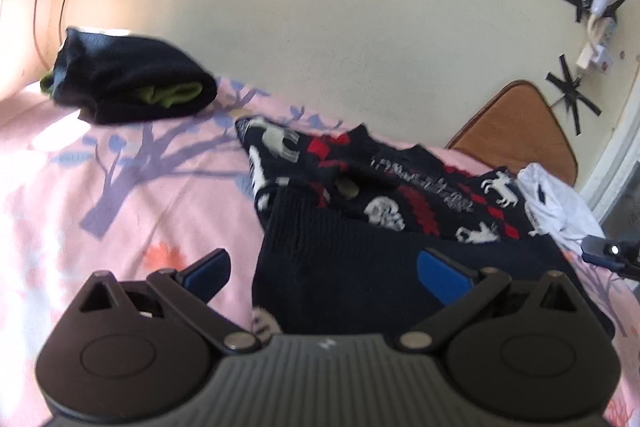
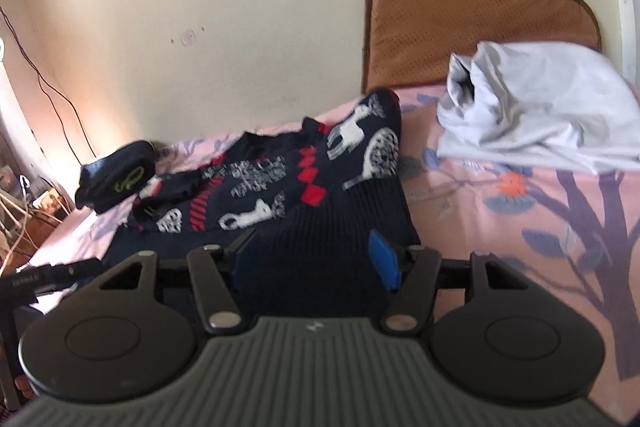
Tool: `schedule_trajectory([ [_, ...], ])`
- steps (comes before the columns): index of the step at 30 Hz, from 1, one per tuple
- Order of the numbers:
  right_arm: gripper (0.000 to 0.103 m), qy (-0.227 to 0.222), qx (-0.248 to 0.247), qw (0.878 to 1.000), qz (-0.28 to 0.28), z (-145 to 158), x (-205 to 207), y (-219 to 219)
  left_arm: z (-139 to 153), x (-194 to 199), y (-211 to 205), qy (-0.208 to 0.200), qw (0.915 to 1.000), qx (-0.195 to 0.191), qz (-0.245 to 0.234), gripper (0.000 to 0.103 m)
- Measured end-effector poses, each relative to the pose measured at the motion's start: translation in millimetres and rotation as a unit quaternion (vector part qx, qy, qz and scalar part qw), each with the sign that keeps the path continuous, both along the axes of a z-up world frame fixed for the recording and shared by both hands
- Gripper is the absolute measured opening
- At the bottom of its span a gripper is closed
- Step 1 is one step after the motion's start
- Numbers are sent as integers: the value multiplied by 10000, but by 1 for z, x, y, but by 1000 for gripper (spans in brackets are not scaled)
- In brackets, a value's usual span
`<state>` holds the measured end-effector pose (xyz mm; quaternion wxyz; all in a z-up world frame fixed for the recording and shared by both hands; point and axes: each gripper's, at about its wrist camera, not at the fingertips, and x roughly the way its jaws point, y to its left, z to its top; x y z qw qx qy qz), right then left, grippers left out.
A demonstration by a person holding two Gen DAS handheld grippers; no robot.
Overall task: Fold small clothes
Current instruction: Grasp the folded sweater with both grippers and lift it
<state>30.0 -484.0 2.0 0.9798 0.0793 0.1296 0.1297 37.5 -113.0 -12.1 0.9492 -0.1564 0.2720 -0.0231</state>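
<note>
A navy knitted sweater [image 1: 400,187] with red and white animal patterns lies crumpled on the pink bedsheet [image 1: 120,187]; its plain ribbed hem faces me. My left gripper [image 1: 326,273] stands open over the hem's left edge, one blue pad over the sheet and the other over the knit. In the right wrist view the same sweater [image 2: 280,187] spreads toward the wall. My right gripper [image 2: 314,255] is open above the ribbed hem, and its pads are not pinching the fabric.
A folded black garment with green trim [image 1: 132,83] [image 2: 120,175] rests at the far left by the wall. A crumpled white garment [image 1: 556,203] [image 2: 540,115] lies to the right, in front of a brown cushion [image 2: 460,27]. Cables [image 2: 16,219] hang past the bed's left edge.
</note>
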Motion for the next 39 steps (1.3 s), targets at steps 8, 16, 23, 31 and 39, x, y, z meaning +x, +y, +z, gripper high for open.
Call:
schedule_trajectory([
  [8,62,305,-630,9965,456,81,115,29,67,138,0,260,9933,355,-1069,103],
  [16,63,1273,-700,9890,284,76,272,59,4,306,-27,1531,9837,394,-855,90],
  [23,13,1659,-1018,9788,642,57,316,76,-25,327,-50,1696,9754,674,-1240,15],
  [31,11,521,-695,9922,896,101,222,63,46,236,-62,555,9845,635,-1540,11],
  [39,11,-488,-972,9881,1090,83,35,50,73,61,-71,-386,9811,680,-1769,11],
])
